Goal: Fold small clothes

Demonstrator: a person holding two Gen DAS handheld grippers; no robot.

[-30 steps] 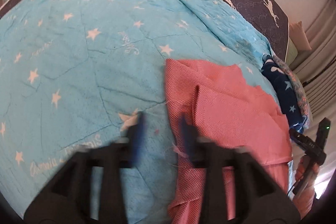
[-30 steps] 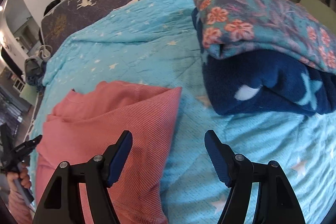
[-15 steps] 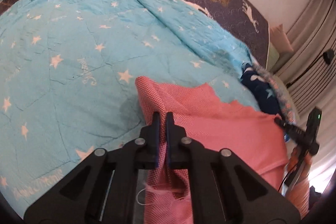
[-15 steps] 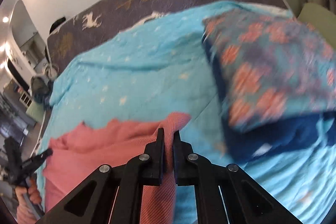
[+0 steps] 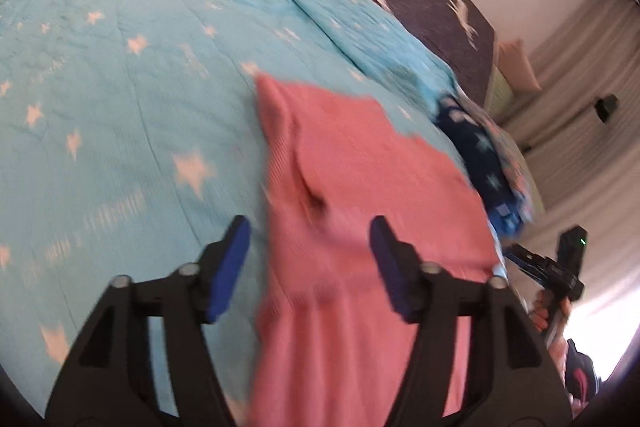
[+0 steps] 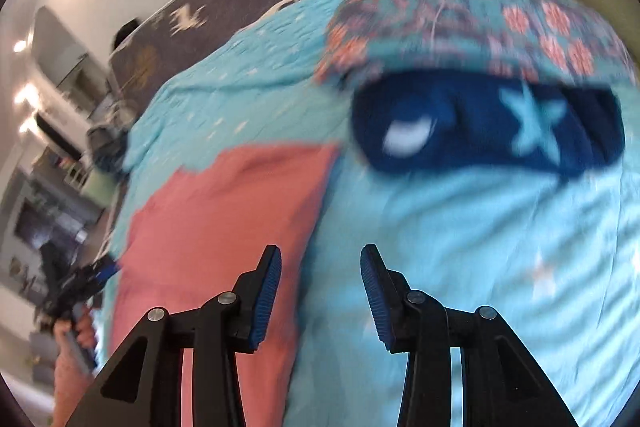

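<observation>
a folded pink garment (image 5: pixel 372 195) lies flat on the star-printed turquoise quilt (image 5: pixel 120 115), just beside a stack of folded clothes (image 6: pixel 480 99), as the left gripper (image 5: pixel 310 259) and right gripper (image 6: pixel 320 291), jaws just opened and gripping nothing, hover over its near edge.

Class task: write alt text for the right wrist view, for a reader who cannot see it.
The open right gripper hovers over the right edge of a folded pink garment lying on a turquoise star-print quilt. Behind lie a navy star-print cloth under a floral one.
</observation>
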